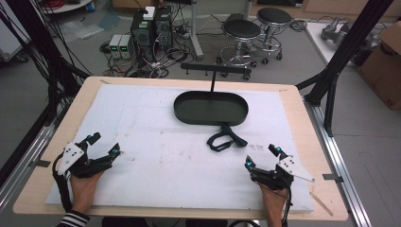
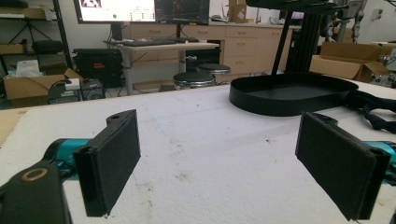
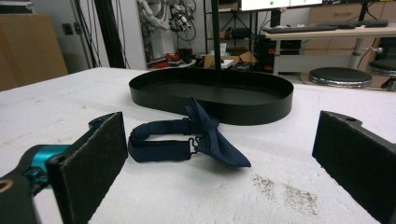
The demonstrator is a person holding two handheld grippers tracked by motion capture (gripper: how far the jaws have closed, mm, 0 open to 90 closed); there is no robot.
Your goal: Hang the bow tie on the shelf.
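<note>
White pad (image 1: 156,142) covers the table. Black oval tray (image 1: 211,108) at far centre. Dark bow tie (image 1: 225,138) lies on pad just in front of tray, touching its wall. Left gripper (image 1: 105,144) and right gripper (image 1: 261,156) both gape wide, empty, well apart at near edge.

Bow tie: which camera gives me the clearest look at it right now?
The right gripper view. There the bow tie lies close ahead between the open jaws, its strap loop and clasp plain, just in front of the black tray. The high view shows it small and dark; the left gripper view catches it at the right edge.
</note>
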